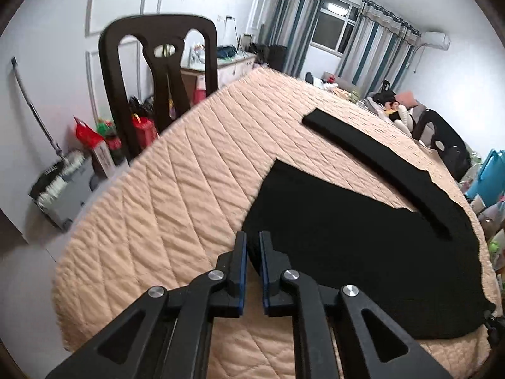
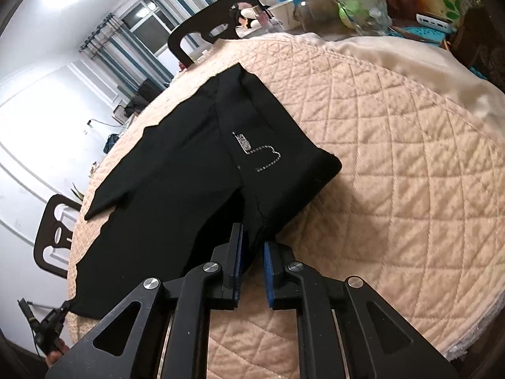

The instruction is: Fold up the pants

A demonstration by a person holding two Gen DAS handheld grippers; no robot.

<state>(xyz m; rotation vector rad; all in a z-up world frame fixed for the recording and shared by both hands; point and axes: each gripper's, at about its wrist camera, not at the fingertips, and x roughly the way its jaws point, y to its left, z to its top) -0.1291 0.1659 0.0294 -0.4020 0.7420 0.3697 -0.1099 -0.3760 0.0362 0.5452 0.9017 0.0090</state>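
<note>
One pair black pants (image 2: 195, 164), spread flat on quilted table (image 2: 394, 173). Right tongs (image 2: 251, 237) clenched on near pants edge; left tongs (image 1: 252, 240) nearly closed at pants hem, grip uncertain. Bare quilt beside both tongs. Chairs (image 1: 157, 72) ring table edge; cluttered jars (image 2: 363, 9) beyond right tongs.

The pants (image 2: 189, 170) are plain black, spread mostly flat on a peach quilted cover. One leg (image 1: 378, 161) angles away from the other, so they make a V shape. There's a little rhinestone outline design (image 2: 262, 154) near the waist end, and that end is bunched up a bit at the edge.
</note>
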